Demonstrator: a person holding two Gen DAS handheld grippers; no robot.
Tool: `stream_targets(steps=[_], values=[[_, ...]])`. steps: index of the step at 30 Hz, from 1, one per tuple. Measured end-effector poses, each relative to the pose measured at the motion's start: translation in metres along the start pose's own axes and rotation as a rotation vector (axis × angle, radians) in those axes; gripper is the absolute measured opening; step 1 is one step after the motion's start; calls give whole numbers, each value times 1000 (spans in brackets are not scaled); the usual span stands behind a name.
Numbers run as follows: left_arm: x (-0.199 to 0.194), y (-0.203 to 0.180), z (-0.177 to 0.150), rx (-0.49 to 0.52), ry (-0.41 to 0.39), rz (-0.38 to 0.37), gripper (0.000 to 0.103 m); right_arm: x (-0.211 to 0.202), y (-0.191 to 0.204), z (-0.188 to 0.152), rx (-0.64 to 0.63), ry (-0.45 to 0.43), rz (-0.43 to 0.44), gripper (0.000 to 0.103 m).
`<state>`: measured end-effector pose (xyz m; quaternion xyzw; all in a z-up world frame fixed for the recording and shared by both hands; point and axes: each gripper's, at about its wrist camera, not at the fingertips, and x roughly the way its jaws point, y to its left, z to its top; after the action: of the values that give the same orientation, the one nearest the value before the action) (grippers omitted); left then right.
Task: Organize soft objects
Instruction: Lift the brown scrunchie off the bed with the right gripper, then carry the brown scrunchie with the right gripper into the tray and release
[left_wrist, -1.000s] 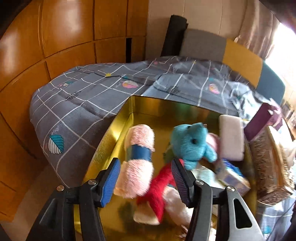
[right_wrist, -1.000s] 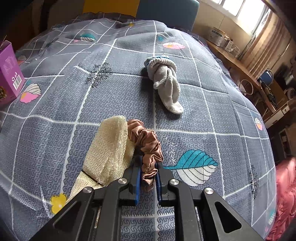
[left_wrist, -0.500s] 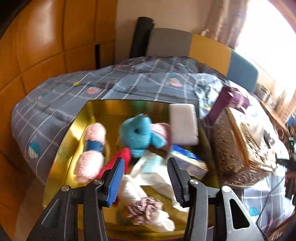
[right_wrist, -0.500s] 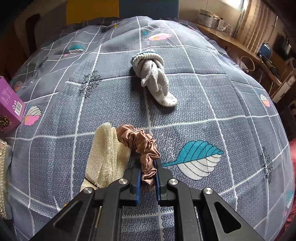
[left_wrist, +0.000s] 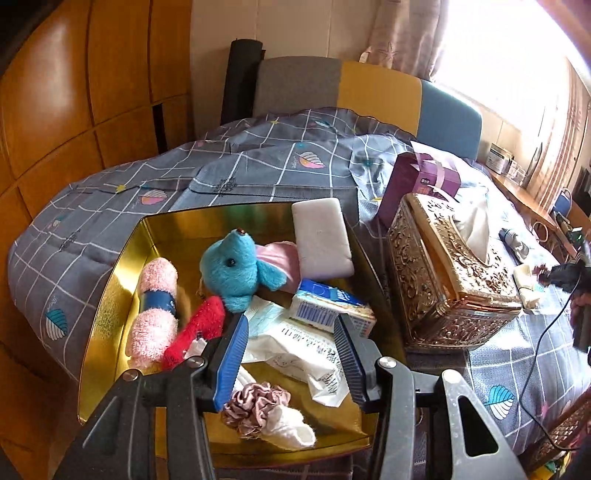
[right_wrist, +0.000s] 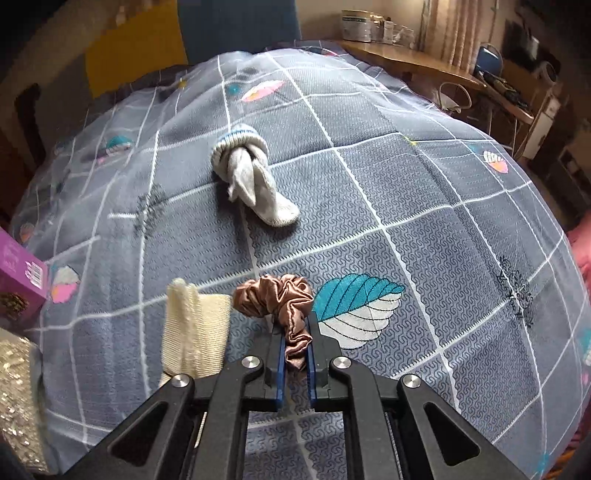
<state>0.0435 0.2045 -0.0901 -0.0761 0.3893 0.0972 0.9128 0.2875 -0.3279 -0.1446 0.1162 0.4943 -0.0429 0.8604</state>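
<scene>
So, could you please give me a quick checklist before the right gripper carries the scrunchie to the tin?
1. Right gripper shut on brown scrunchie: ok.
2. Scrunchie clear of beige cloth: cannot tell, they sit edge to edge.
3. Left gripper open and holding nothing: ok.
4. Left gripper out of the drop path over the tin: not ok.
5. Bare spot left in tin: ok, near front rim.
6. Sock still on the bed: ok, next.

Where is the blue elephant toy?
In the left wrist view, the blue elephant sits in the middle of the gold box, between the pink towel roll on its left and the white sponge on its right.
</scene>
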Motion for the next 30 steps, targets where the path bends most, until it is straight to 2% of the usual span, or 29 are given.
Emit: stream_targets(steps=[6, 14, 18, 26, 30], values=[[-2, 7, -3, 2, -14, 39, 49, -42, 53, 25, -132, -68, 40, 9], [-7, 21, -5, -24, -14, 74, 49, -74, 160, 35, -290, -107, 114, 9], [-9, 26, -7, -33, -16, 88, 49, -93, 215, 33, -371, -135, 188, 9], [-13, 33, -8, -42, -31, 100, 49, -150, 332, -9, -605, -207, 388, 9], [-13, 38, -9, -52, -31, 101, 49, -168, 378, -50, -722, -183, 508, 9]])
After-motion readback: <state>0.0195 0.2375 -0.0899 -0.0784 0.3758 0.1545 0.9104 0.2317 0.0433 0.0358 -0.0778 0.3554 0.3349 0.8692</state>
